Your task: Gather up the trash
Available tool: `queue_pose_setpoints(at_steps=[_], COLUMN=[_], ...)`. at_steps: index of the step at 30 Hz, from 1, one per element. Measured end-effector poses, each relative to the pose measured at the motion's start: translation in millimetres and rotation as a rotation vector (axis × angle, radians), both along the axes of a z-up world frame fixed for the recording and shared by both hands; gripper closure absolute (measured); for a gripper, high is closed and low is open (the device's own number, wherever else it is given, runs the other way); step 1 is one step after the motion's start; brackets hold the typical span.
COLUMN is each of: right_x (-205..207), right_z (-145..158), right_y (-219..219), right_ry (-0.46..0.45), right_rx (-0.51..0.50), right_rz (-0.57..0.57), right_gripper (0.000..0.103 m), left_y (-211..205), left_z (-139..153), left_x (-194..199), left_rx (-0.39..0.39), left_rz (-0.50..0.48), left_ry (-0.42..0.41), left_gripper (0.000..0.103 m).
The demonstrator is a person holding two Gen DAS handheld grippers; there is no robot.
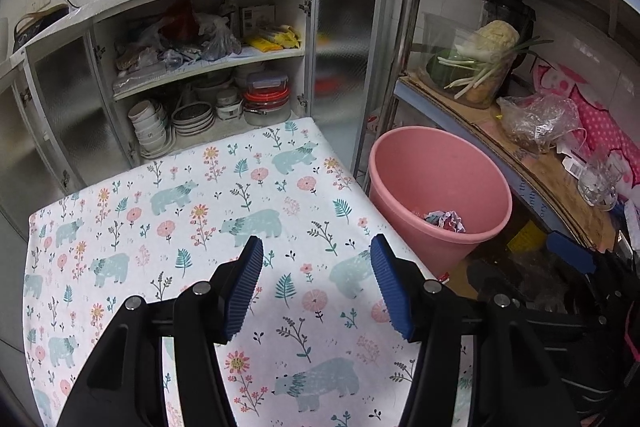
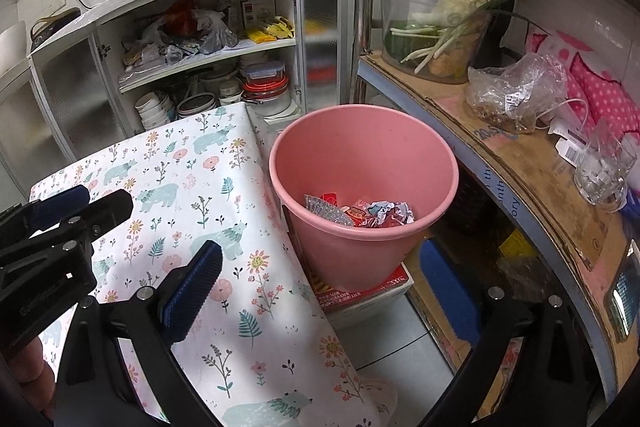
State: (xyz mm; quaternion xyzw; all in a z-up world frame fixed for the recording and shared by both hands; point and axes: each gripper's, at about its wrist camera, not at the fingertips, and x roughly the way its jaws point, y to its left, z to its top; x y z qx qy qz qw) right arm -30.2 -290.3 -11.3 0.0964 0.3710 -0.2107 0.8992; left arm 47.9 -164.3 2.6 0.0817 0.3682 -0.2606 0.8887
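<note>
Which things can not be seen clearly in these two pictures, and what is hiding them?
- Pink bucket, left wrist view: its near wall hides most of the trash; only crumpled paper shows.
- Bucket's bottom, right wrist view: covered by wrappers.
- Red box under the bucket: mostly hidden, print too small to read.
- Cabinet behind frosted doors: blurred shapes only.
- Table near edge: hidden by the left gripper and the right gripper.

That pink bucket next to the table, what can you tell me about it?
The pink bucket looks like plain smooth plastic, round, with a rolled rim and walls that narrow toward the base. It stands upright and uncovered between the cloth-covered table and the metal shelf, resting on a red-printed box on the floor. At its bottom lies crumpled paper and wrappers. Neither gripper touches it.
</note>
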Motion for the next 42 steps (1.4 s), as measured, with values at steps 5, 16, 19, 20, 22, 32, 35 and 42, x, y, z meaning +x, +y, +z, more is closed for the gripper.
queue_pose_setpoints(at_steps=[5,16,19,20,22,32,35,42], right_x=[0.8,-0.2,-0.4,-0.7,-0.9,-1.9,-2.1,-2.2], right_z=[0.1,1.4,1.5,1.5,1.7,2.2,2.2,2.2], right_y=[-0.3,0.8,0.7,0.9,0.8,2.0,2.1,1.7], right_ry=[0.010,0.010,0.011,0.011,0.012,0.010,0.012,0.011], right_rx=[-0.006,-0.021,-0.022,-0.023,-0.023,-0.025,-0.024,-0.024], right_rz=[-0.017,-0.025,-0.027,-0.029,-0.030,-0.032,-0.033,-0.034], right_gripper=[0.003,0.003,0.003,0.003,0.003,0.003,0.003,0.003], left_y=[-0.2,1.3,2.1,2.0,1.9,0.8,0.2,0.2], left_z=[1.7,4.1,4.4,4.3,4.5,5.3,5.6,6.1], left_x=[1.3,0.0,0.1,-0.4,-1.0,-2.7,-3.2,-4.1], left_rx=[0.002,0.000,-0.001,-0.001,0.000,-0.001,-0.002,-0.004], left_rz=[0.001,0.003,0.002,0.000,-0.003,-0.011,-0.015,-0.022], left_ry=[0.000,-0.016,-0.017,-0.018,-0.019,-0.019,-0.021,-0.023], left_gripper=[0.047,0.047,0.047,0.047,0.047,0.047,0.047,0.047])
